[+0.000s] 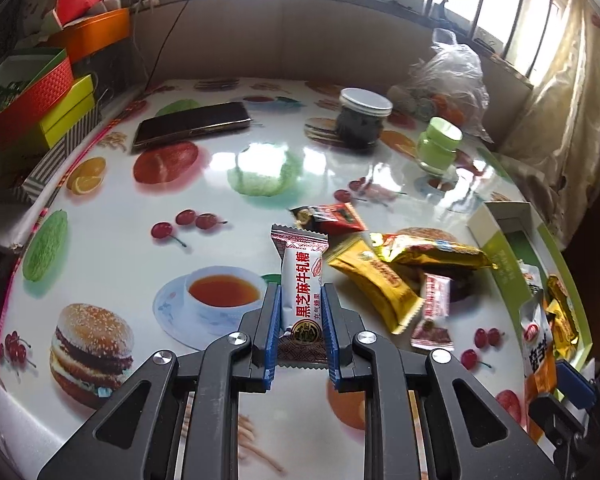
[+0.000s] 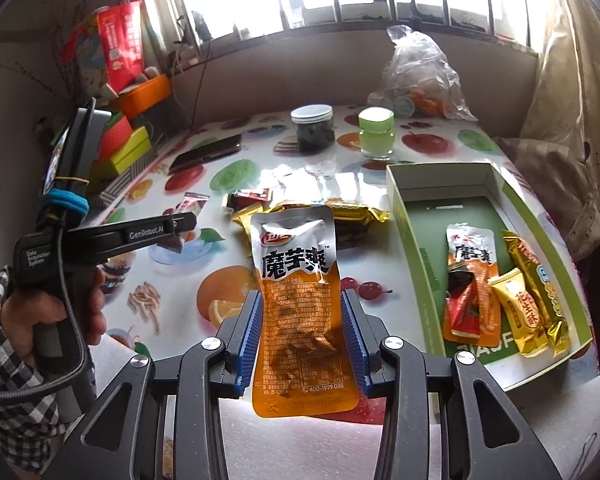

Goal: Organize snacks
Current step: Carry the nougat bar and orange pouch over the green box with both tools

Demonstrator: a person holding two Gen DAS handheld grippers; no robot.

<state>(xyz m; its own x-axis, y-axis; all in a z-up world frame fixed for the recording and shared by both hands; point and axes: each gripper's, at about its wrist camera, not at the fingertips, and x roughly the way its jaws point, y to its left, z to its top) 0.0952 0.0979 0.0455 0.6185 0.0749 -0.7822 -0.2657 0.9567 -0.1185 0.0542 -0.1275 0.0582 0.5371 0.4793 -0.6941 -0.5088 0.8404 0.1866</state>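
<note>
My left gripper (image 1: pixel 300 312) pinches a white nougat candy (image 1: pixel 301 288) above the printed tablecloth (image 1: pixel 120 264). My right gripper (image 2: pixel 302 328) clamps an orange konjac pouch (image 2: pixel 298 304), left of the green box (image 2: pixel 410 216) holding four snacks.

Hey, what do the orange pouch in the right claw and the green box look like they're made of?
Orange pouch: thin glossy plastic film, partly see-through, since light glows through and the contents show. Green box: likely matte printed cardboard, judging by its thin, straight, folded white walls.
</note>
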